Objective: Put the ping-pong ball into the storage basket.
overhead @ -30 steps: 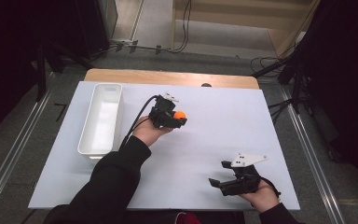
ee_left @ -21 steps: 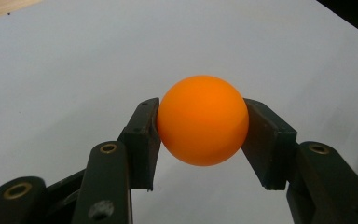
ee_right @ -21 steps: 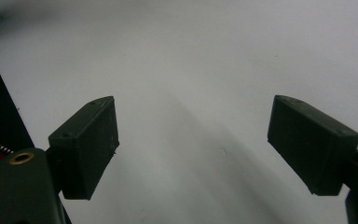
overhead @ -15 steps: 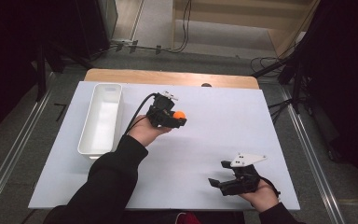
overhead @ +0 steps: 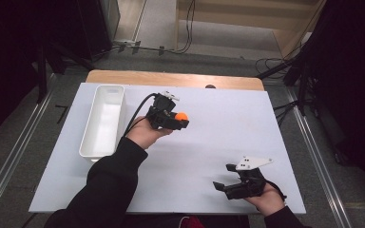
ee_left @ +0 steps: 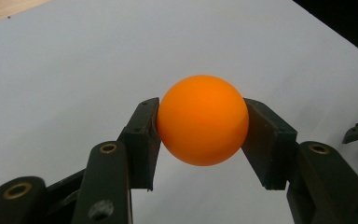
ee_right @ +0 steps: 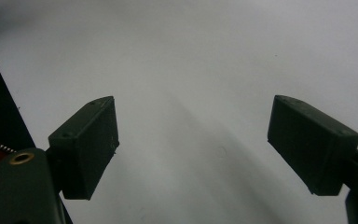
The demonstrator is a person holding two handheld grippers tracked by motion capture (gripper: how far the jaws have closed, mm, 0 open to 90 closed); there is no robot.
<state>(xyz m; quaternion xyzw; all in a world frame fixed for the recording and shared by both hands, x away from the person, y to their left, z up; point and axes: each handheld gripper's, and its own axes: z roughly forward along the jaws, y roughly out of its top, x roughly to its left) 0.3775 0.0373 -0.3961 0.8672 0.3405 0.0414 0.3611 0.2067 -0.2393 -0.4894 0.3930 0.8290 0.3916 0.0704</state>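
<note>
An orange ball (overhead: 181,115) is clamped between the jaws of my left gripper (overhead: 178,119), which is held above the white table top near its middle. In the left gripper view the ball (ee_left: 203,120) sits squarely between both black pads (ee_left: 142,140), lifted off the surface. My right gripper (overhead: 222,179) rests low near the table's front right edge. Its jaws stand wide apart in the right gripper view (ee_right: 193,144), with only bare white table between them.
A long white tray (overhead: 95,142) lies along the table's left side, empty as far as I can see. A wooden strip (overhead: 171,78) borders the far edge. The left gripper's black cable (overhead: 135,114) trails toward the tray. Dark floor and stands surround the table.
My left gripper has risen a little and drifted slightly right with the orange ball still held. The right gripper has stayed where it was.
</note>
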